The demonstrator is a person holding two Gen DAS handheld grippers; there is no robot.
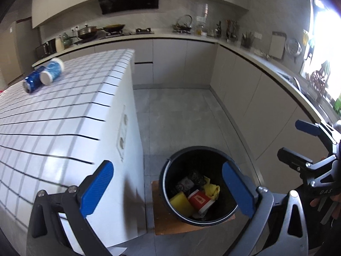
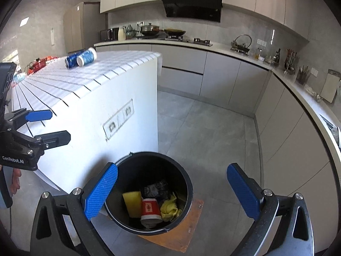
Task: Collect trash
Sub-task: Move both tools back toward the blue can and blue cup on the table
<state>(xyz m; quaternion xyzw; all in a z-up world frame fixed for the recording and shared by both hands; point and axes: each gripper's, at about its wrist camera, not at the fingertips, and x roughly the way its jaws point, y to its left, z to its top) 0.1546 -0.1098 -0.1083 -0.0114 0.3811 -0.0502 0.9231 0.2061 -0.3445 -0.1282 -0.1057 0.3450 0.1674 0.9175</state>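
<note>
I hold both grippers, left (image 1: 168,188) and right (image 2: 172,191), spread and empty above the bin (image 2: 187,183); the can (image 2: 71,61) and cup (image 2: 86,57) lying on the counter (image 2: 89,79) could roll when nudged.

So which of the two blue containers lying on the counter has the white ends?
The blue-and-white cup, nearer the stove; the blue can touching it is all blue.

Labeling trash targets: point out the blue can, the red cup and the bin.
blue can (image 2: 71,61): right wrist view, on its side wall.
red cup (image 2: 149,209): right wrist view, on its printed side.
bin (image 1: 168,166): left wrist view, on its rim.
</note>
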